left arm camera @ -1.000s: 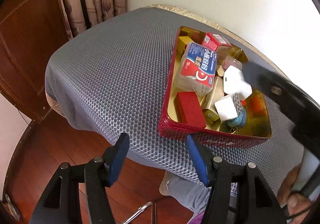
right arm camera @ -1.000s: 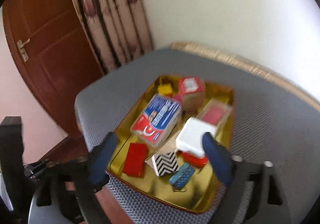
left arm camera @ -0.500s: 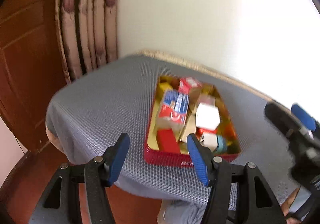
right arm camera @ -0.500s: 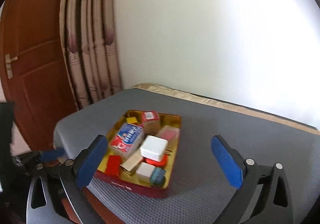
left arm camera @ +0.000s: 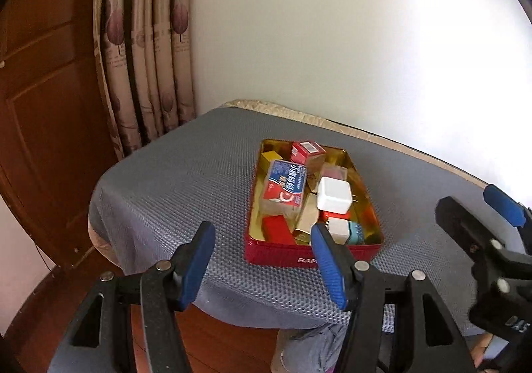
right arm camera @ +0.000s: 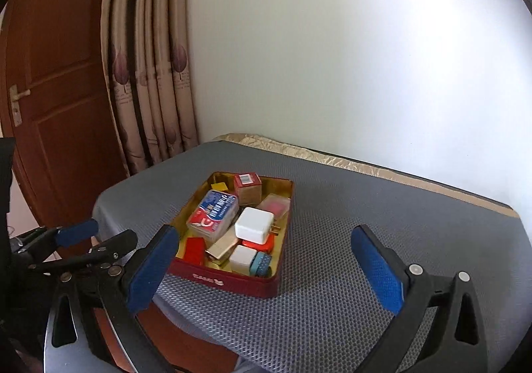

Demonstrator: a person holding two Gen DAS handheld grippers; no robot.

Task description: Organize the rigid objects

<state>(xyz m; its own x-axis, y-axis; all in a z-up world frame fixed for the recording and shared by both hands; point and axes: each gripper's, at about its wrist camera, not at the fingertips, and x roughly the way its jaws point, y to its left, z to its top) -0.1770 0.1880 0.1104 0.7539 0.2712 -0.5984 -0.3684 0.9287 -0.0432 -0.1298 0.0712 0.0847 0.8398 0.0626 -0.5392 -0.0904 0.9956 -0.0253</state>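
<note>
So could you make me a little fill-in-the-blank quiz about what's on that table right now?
1. The small objects all lie inside a red ____.
2. The table is covered by a ____ mesh mat.
3. The white charger sits near the tin's ____.
4. Both the left tongs and right tongs hold ____.

Missing words: tin; grey; middle; nothing
</note>
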